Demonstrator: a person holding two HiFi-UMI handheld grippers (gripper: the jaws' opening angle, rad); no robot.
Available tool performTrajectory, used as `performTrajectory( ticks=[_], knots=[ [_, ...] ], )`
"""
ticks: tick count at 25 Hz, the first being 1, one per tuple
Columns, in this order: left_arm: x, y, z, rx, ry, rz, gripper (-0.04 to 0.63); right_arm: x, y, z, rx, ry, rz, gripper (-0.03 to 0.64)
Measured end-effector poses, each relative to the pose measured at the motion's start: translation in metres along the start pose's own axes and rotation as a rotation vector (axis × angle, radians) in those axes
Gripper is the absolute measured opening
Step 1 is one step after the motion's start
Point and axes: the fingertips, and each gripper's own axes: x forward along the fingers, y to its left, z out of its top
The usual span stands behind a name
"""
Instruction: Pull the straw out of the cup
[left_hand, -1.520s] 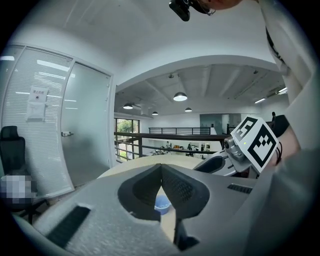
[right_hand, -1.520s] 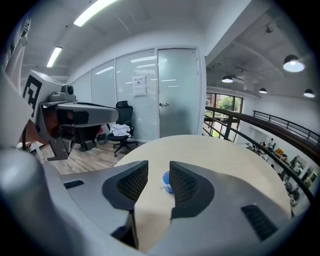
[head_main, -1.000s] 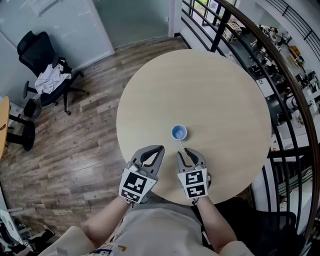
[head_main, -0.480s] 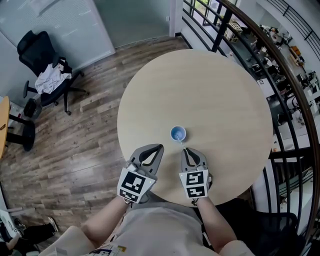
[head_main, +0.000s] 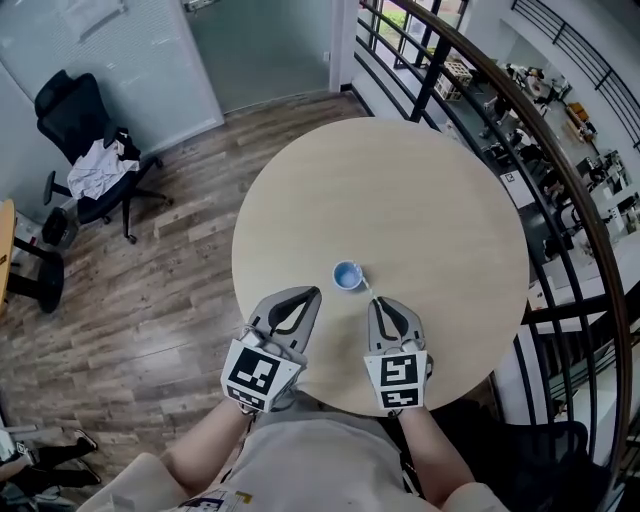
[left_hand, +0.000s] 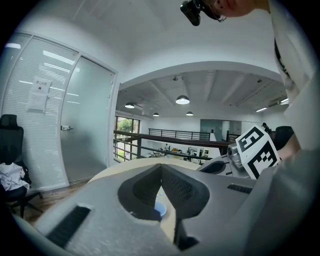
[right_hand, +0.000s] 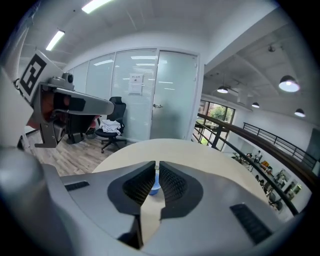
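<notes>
A small blue cup (head_main: 347, 275) stands on the round pale table (head_main: 430, 190), a little in front of both grippers. A thin pale straw (head_main: 365, 288) slants from the cup's rim up to my right gripper (head_main: 375, 301), whose jaws are shut on its upper end. The right gripper view shows the straw's tip (right_hand: 156, 166) pinched between the pads, with the cup (right_hand: 155, 189) below and beyond them. My left gripper (head_main: 313, 292) hovers beside the cup's near left, shut with nothing in it. In the left gripper view its jaws (left_hand: 161, 168) meet above the cup (left_hand: 159, 209).
The table's near edge lies under both grippers. A black railing (head_main: 520, 150) curves round the table's right side, with cluttered desks beyond it. A black office chair (head_main: 90, 150) with a white cloth stands on the wooden floor at far left, by a glass wall.
The right jaws, open around the straw a second ago, have shut on it. Both grippers have since risen toward the camera, and the straw's upper end has risen with the right one.
</notes>
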Motion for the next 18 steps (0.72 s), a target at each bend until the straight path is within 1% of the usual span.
performTrajectory(
  ticks=[4, 6, 9, 14, 18],
  knots=[
    [-0.014, -0.011, 0.026, 0.108, -0.045, 0.000, 0.014, -0.031, -0.002, 0.027, -0.010, -0.080, -0.027, 0.035],
    [-0.021, -0.018, 0.037, 0.131, -0.068, -0.009, 0.014, -0.046, -0.004, 0.038, -0.011, -0.116, -0.037, 0.035],
    [-0.029, -0.025, 0.053, 0.130, -0.102, -0.012, 0.014, -0.065, -0.008, 0.053, -0.006, -0.162, -0.051, 0.035],
    [-0.043, -0.035, 0.083, 0.082, -0.143, 0.000, 0.014, -0.105, -0.021, 0.084, 0.015, -0.268, -0.092, 0.035],
    [-0.054, -0.046, 0.111, 0.100, -0.184, 0.001, 0.014, -0.140, -0.031, 0.113, 0.020, -0.357, -0.127, 0.035]
  ],
)
